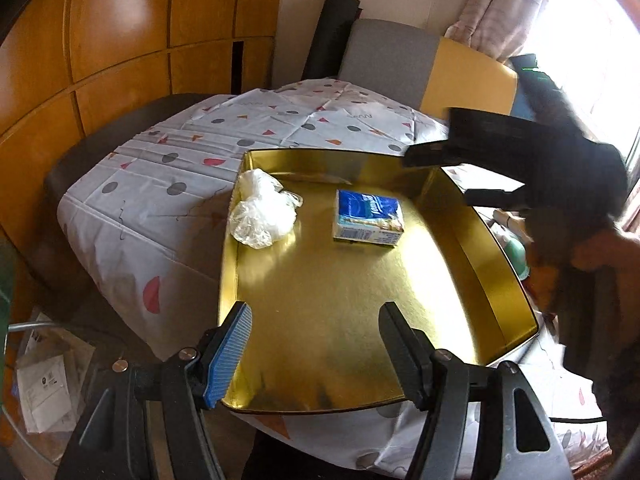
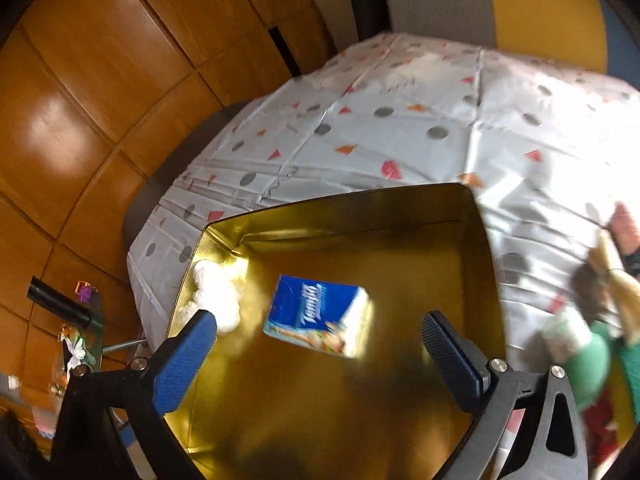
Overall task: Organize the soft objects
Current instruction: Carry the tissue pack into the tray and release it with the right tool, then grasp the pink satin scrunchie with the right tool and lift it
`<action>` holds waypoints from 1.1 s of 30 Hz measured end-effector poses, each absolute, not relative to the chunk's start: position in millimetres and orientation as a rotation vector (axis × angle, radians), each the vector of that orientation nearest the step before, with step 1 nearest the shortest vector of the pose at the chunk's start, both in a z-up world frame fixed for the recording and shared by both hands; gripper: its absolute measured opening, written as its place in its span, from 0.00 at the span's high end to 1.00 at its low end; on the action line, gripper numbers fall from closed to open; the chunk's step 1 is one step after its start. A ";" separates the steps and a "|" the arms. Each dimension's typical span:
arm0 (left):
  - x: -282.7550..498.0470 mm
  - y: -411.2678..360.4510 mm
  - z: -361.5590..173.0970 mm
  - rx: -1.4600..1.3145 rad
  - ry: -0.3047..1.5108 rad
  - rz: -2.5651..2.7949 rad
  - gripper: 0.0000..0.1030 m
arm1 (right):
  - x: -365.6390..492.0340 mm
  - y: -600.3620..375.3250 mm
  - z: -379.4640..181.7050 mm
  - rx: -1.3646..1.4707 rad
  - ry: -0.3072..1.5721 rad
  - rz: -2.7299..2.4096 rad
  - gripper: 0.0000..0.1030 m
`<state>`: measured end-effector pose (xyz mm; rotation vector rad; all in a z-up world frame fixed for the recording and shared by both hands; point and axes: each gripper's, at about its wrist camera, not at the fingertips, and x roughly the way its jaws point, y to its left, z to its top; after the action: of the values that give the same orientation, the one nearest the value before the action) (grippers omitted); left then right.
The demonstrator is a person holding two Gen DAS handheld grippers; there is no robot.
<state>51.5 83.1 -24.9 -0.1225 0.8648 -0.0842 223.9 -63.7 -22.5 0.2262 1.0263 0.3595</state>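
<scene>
A gold tray (image 1: 460, 272) lies on the patterned tablecloth (image 1: 168, 184). In it lie a blue tissue pack (image 1: 367, 219) near the middle and a crumpled clear plastic bag (image 1: 262, 210) in the far left corner. My left gripper (image 1: 316, 334) is open and empty over the tray's near edge. My right gripper (image 1: 452, 174) shows as a dark shape over the tray's far right corner. In the right wrist view the right gripper (image 2: 320, 332) is open and empty above the tray (image 2: 400, 400), with the tissue pack (image 2: 318, 316) between and beyond its fingers and the bag (image 2: 218, 296) by the left finger.
A soft doll with a green dress and blond hair (image 2: 592, 320) lies on the cloth right of the tray. A grey and yellow chair back (image 1: 428, 68) stands behind the table. Wooden panels (image 1: 100, 40) line the left. Papers (image 1: 44, 384) lie on the floor at left.
</scene>
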 end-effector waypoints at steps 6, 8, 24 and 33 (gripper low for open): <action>46.7 70.9 -20.6 -0.105 0.860 -0.111 0.35 | 177.0 -107.2 -2.3 0.141 0.940 0.316 0.00; 45.5 68.2 -20.6 -0.100 0.861 -0.121 0.35 | 161.9 -128.1 0.2 0.118 0.925 0.289 0.00; 42.0 24.3 -13.0 -0.020 0.861 -0.215 0.35 | 81.8 -350.3 -12.2 0.269 0.926 -0.160 0.49; 39.6 -28.7 0.4 0.070 0.839 -0.342 0.35 | 87.6 -377.2 -76.0 0.324 1.087 -0.177 0.40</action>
<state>39.6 -28.7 0.4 0.0699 0.8393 -0.3420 87.6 -377.2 -76.0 0.3236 1.0875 -0.1767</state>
